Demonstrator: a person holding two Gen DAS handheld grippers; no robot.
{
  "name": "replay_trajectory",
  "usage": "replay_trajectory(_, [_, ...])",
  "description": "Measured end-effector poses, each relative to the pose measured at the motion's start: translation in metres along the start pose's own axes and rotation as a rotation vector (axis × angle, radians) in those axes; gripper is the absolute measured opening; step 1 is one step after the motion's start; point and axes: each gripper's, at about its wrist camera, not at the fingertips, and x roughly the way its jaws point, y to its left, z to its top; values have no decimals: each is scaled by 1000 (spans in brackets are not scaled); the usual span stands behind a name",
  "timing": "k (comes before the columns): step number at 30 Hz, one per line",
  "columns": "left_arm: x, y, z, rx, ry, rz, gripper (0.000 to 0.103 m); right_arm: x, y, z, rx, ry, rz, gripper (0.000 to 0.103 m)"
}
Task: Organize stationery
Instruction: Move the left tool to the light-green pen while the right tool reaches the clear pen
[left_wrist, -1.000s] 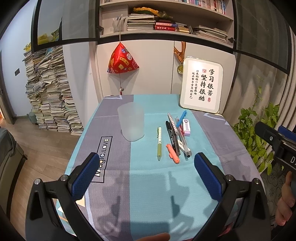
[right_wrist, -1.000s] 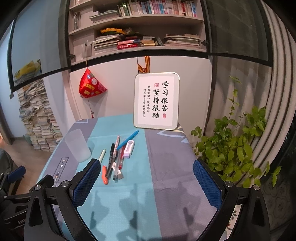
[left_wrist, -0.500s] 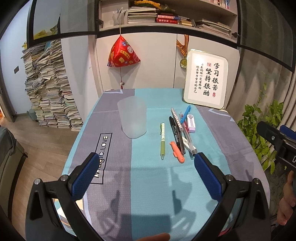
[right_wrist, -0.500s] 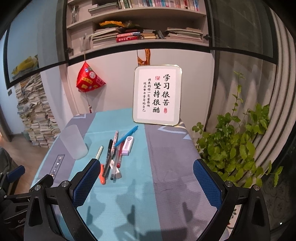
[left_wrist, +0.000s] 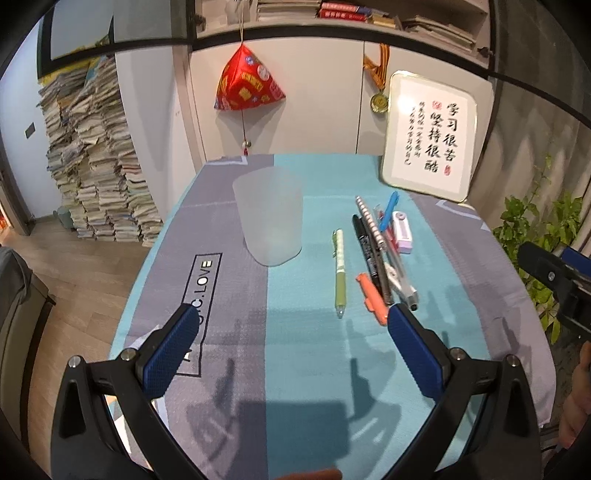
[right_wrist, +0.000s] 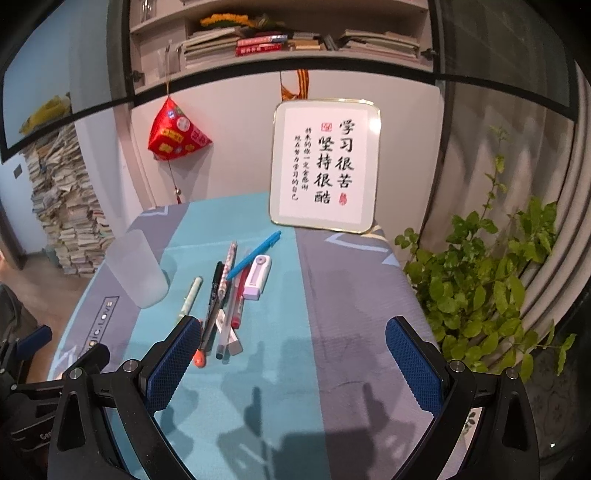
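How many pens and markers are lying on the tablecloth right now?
7: green pen alone beside the cup; black pen, patterned pen, red pen and clear pen bunched together; blue pen farthest back; orange marker nearest. Overlap may hide another.

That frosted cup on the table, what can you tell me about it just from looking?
The frosted cup is a translucent, milky plastic tumbler, slightly wider at its open rim than at its rounded base. It stands upright on the tablecloth, straddling the seam between a grey stripe and a teal one. It looks empty. Nothing touches it: the green pen lies apart to its right, and both grippers are well short of it.
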Motion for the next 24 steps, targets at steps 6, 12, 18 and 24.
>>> replay_trajectory(6, [29, 1, 3, 9, 64, -10, 90, 29, 7, 2, -18, 48, 14, 88])
replay_trajectory(12, [63, -6, 5, 19, 147, -62, 74, 62, 17, -1, -56, 141, 70, 59])
replay_trajectory(18, [93, -17, 3, 45, 229, -94, 52, 93, 28, -2, -74, 229, 132, 49])
replay_trajectory(24, [108, -23, 3, 56, 261, -102, 50, 116, 40, -3, -92, 276, 169, 49])
